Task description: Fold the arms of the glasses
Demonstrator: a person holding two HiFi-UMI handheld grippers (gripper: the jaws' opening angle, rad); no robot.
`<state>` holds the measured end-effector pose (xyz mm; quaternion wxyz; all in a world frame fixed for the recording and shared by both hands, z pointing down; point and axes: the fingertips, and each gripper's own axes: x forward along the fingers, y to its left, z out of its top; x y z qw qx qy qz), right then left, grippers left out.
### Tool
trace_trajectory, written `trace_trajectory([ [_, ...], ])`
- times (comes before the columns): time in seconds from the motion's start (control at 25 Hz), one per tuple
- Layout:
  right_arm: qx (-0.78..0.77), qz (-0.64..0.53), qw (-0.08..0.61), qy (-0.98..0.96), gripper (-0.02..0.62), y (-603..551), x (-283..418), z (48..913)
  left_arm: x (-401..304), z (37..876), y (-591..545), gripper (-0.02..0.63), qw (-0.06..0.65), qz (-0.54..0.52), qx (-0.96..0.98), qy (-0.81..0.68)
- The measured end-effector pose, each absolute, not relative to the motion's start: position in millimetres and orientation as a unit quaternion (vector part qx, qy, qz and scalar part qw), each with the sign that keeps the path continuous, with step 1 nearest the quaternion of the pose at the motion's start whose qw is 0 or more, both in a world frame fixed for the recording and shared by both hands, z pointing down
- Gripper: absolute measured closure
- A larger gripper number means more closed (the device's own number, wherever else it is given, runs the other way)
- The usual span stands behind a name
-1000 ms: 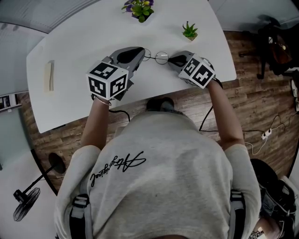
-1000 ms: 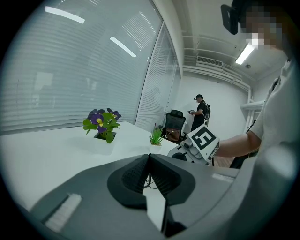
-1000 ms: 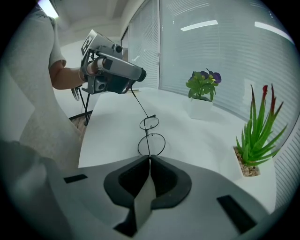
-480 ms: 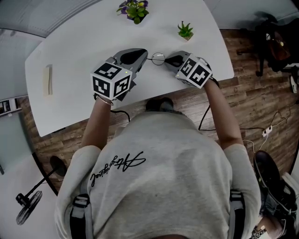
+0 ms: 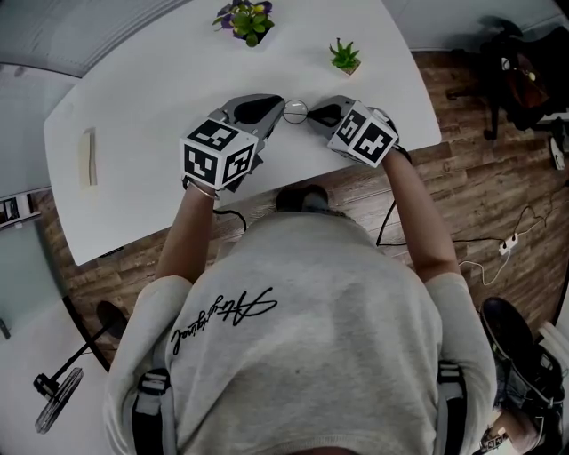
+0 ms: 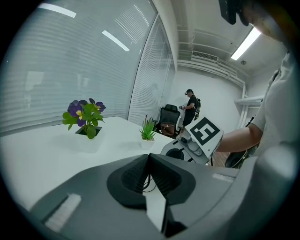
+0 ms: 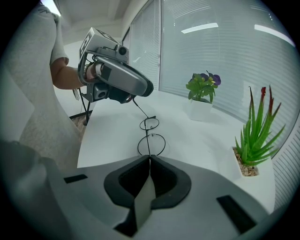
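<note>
White table in front of you carries one pair of glasses, with thin dark wire and two round lenses. They lie near the table's front edge, exactly between your two grippers.

Your left gripper has its jaws pressed together on a thin wire arm of the glasses; in the left gripper view the wire passes between the black pads. Your right gripper is also closed, and in the right gripper view the thin metal of the frame runs from the nearer lens straight into its jaws. So both grippers grip the glasses, one at each end.

Each gripper has one marker cube, two in total: the left cube and the right cube. They show black and white square patterns, not letters.

Two small potted plants stand at the far side of the table: one with purple flowers and one spiky green plant. One pale flat bar lies alone, well apart to the left.

On the back of your light shirt there is one line of black script; I cannot read it.
</note>
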<state>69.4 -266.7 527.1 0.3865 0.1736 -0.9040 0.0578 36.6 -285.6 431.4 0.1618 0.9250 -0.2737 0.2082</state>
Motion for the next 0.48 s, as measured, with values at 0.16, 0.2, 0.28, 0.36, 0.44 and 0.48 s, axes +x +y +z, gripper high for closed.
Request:
trace_trajectory([
  [0.16, 0.172, 0.060, 0.387, -0.904, 0.583, -266, 69, 527, 40, 435, -284, 0.589, 0.163, 0.210, 0.926, -0.269],
  [0.2, 0.172, 0.060, 0.387, -0.904, 0.583, -266, 69, 527, 40, 435, -284, 0.589, 0.164, 0.209, 0.926, -0.269],
  [0.28, 0.171, 0.062, 0.387, -0.904, 0.583, -266, 69, 527, 41, 437, -285, 0.589, 0.167, 0.209, 0.926, -0.268],
  [0.36, 0.170, 0.065, 0.387, -0.904, 0.583, -267, 69, 527, 44, 438, -284, 0.589, 0.166, 0.211, 0.926, -0.265],
  [0.44, 0.170, 0.066, 0.387, -0.904, 0.583, -267, 69, 527, 47, 441, -283, 0.589, 0.165, 0.215, 0.927, -0.261],
  [0.48, 0.170, 0.066, 0.387, -0.904, 0.583, -267, 69, 527, 48, 442, -283, 0.589, 0.165, 0.216, 0.927, -0.259],
])
